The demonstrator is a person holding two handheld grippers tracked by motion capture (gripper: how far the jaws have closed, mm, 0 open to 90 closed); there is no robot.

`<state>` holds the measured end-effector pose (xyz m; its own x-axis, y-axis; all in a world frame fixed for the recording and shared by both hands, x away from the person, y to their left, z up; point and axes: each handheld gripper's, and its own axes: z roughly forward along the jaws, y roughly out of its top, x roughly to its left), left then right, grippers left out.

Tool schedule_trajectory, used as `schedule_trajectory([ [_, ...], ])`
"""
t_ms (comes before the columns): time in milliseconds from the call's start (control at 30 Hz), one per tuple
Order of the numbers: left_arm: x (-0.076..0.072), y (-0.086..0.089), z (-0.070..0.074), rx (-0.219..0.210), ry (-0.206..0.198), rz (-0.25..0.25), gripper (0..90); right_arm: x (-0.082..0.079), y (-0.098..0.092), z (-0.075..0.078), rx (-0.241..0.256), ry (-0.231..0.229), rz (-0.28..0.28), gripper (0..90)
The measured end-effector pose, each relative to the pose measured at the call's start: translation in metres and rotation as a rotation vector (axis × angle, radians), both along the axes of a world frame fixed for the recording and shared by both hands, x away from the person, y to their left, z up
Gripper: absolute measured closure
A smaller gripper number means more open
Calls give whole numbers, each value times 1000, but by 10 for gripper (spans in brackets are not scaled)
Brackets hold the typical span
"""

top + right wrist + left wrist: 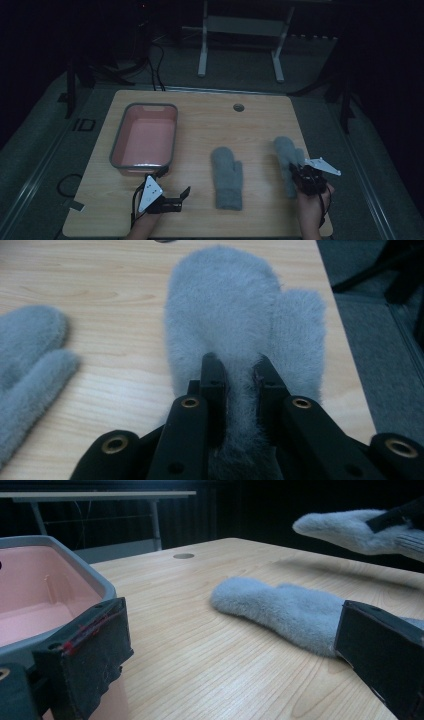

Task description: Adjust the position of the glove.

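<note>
The right gripper's (239,371) fingers pinch the right mitten (240,315) at its cuff; the left gripper's (176,191) fingers are spread.

High view is looking forward and down over the whole table (200,115). Left gripper view is sitting low beside the pink tub (45,587), facing across the tabletop. Right gripper view is looking close down on a mitten (235,325); all three are sharing the mittens.

You are working in a dim lab-style recording space, not a home. A bare wooden table (200,115) with a cable grommet hole (238,107) stands on grey carpet (240,70). Cables (152,65) trail behind it, beside a white metal table frame (240,30).
</note>
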<state>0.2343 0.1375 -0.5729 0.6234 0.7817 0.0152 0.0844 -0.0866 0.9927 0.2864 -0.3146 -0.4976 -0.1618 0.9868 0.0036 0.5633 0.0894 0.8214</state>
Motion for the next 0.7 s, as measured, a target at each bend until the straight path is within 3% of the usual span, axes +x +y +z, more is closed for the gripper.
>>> schedule_trajectory([
  [67,0,0,0,2,0,0,21,-3,-3,-3,40,23,-15,795],
  [333,0,0,0,2,0,0,20,-7,-2,-28,30,91,-46,792],
  [433,0,0,0,5,-1,-2,21,-4,-3,-47,38,134,-52,774],
  [600,0,0,0,5,-1,-5,21,-3,-1,-50,28,126,-42,752],
  [700,0,0,0,1,1,-4,21,-4,-2,-48,36,126,-35,687],
])
